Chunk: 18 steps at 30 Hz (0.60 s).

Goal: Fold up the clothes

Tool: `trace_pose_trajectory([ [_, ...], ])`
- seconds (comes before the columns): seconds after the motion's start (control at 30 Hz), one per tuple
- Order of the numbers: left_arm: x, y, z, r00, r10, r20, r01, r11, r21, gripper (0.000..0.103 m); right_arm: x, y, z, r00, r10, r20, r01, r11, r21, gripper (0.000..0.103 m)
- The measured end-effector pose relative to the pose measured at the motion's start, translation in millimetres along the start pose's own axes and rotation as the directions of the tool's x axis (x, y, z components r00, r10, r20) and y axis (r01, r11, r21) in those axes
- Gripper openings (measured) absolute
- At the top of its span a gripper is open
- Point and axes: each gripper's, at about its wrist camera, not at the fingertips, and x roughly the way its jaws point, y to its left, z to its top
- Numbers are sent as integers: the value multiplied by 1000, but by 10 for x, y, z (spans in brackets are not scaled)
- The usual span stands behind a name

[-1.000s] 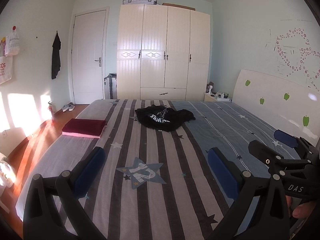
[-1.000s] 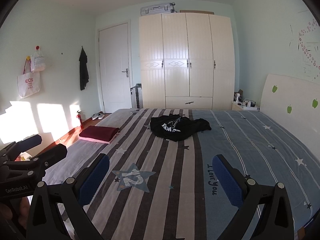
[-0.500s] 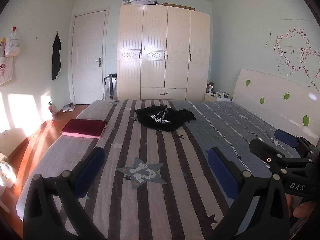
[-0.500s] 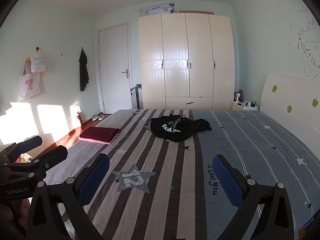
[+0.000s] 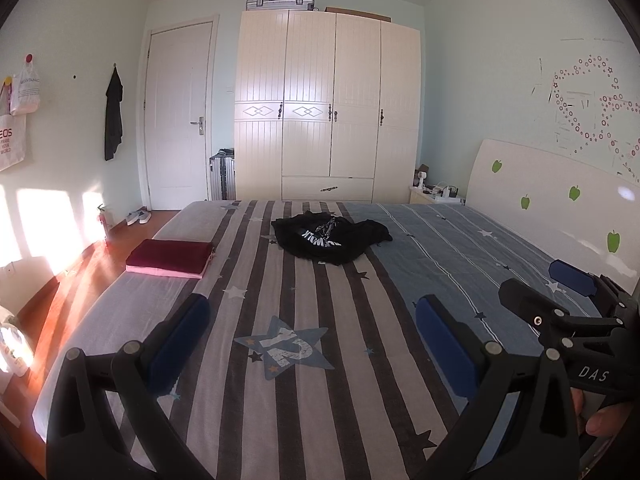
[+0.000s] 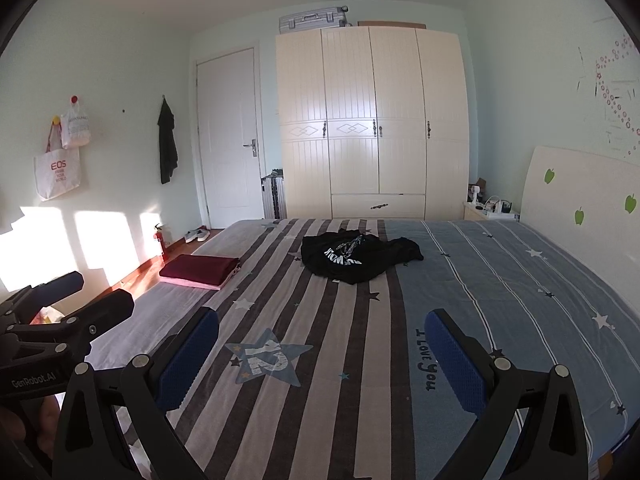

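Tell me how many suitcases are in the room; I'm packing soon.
2. One silver suitcase lies flat on top of the wardrobe; another suitcase stands on the floor between the door and the wardrobe. Others may be hidden.

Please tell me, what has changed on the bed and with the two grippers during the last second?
Nothing has visibly changed. The left gripper and the right gripper stay open and empty above the near part of the bed. The crumpled black shirt lies untouched in the middle, and the folded dark red cloth stays near the left edge.
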Motion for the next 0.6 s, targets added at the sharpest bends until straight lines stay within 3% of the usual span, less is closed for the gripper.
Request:
trace_pose_trajectory([
  [0.27, 63, 24, -8, 1000, -4, -6, 4, 1000, -4, 102, 39, -19, 6, 1000, 0, 0, 0, 1000, 2, 102],
  [0.37, 123, 64, -44, 999, -37, -10, 37, 999, -8, 102, 91, -26, -13, 1000, 1, -6, -1, 1000, 2, 102],
  [0.6, 488, 196, -283, 999, -46, -25, 46, 999, -12, 102, 467, -107, -247, 998, -7, -64, 7, 1000, 5, 102],
])
